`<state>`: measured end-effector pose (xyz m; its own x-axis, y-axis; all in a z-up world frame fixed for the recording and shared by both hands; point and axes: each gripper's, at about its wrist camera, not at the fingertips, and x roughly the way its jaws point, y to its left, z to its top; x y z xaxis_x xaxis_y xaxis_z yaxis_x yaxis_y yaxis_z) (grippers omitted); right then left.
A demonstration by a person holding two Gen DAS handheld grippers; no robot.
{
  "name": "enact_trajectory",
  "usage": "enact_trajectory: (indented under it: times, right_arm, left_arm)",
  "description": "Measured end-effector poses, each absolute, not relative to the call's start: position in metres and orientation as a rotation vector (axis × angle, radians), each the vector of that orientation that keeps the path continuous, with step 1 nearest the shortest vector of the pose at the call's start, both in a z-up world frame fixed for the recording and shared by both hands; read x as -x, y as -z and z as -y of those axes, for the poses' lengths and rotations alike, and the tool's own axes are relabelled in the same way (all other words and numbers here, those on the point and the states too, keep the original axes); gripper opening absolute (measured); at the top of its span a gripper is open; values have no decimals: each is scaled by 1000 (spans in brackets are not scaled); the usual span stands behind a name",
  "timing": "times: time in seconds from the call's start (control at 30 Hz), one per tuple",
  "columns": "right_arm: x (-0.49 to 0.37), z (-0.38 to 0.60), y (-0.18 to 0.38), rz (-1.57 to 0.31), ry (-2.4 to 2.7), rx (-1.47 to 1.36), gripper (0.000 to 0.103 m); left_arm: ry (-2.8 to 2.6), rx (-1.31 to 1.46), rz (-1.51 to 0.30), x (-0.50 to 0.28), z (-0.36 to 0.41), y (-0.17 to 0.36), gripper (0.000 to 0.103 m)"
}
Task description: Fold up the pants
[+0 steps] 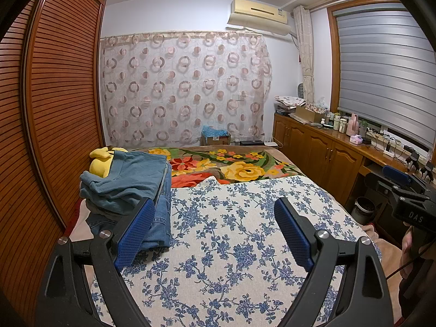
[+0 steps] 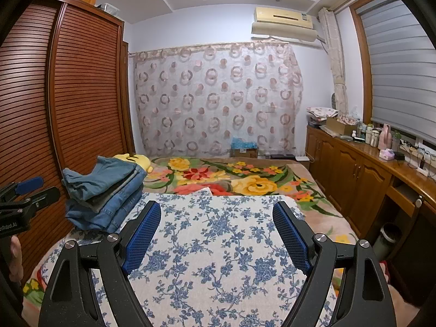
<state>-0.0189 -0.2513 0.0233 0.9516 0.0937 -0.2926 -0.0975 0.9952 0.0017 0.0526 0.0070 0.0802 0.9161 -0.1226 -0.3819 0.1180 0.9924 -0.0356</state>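
A stack of folded pants, blue denim with a grey pair between, lies on the left side of the bed; it also shows in the right wrist view. My left gripper is open and empty above the blue-flowered sheet, its left finger just in front of the stack. My right gripper is open and empty over the same sheet, to the right of the stack. Each gripper shows at the edge of the other's view: the right one, the left one.
A yellow plush toy sits behind the stack. A flowered blanket covers the far half of the bed. A slatted wooden wardrobe stands close on the left. A low cabinet with bottles runs along the right under the window.
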Motion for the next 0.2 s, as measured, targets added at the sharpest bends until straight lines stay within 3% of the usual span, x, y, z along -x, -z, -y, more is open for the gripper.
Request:
enact_trajectory:
  times: [0.2]
  right_arm:
    - [19,251,-23,-297,-97,13,86]
  left_arm:
    - [124,12,-394,-53,-7,-80,90]
